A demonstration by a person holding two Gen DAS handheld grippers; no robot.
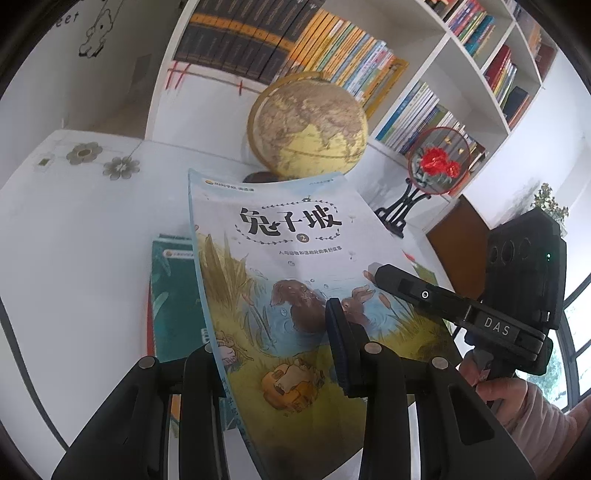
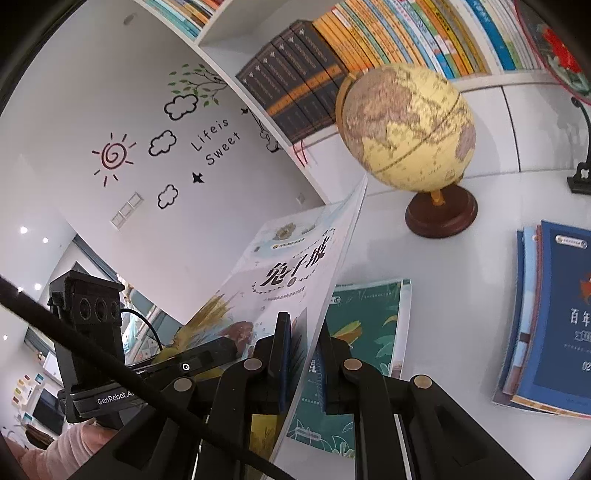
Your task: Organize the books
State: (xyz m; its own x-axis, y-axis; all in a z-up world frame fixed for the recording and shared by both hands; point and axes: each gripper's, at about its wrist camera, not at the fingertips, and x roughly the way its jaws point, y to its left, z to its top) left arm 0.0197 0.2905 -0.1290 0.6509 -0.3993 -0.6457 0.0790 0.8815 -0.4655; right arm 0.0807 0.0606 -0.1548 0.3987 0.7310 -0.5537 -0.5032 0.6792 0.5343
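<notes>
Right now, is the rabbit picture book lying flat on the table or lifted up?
Lifted: the rabbit picture book stands tilted on edge, gripped above the green book.

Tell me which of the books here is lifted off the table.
The pale rabbit picture book, clamped by both grippers; the green book and the blue stack lie flat on the table.

This looks like a child's study or reading room in a home. A tall white cubby bookshelf is packed with dark hardback volumes and rows of bright thin children's book spines, and a sepia-and-yellow desk globe on a round brown wooden base stands on the white tabletop. The white wall carries playful black-line cloud, sun and "Life is Sweet" decals, and a round red-flower ornament on a black stand sits by the shelf.
</notes>
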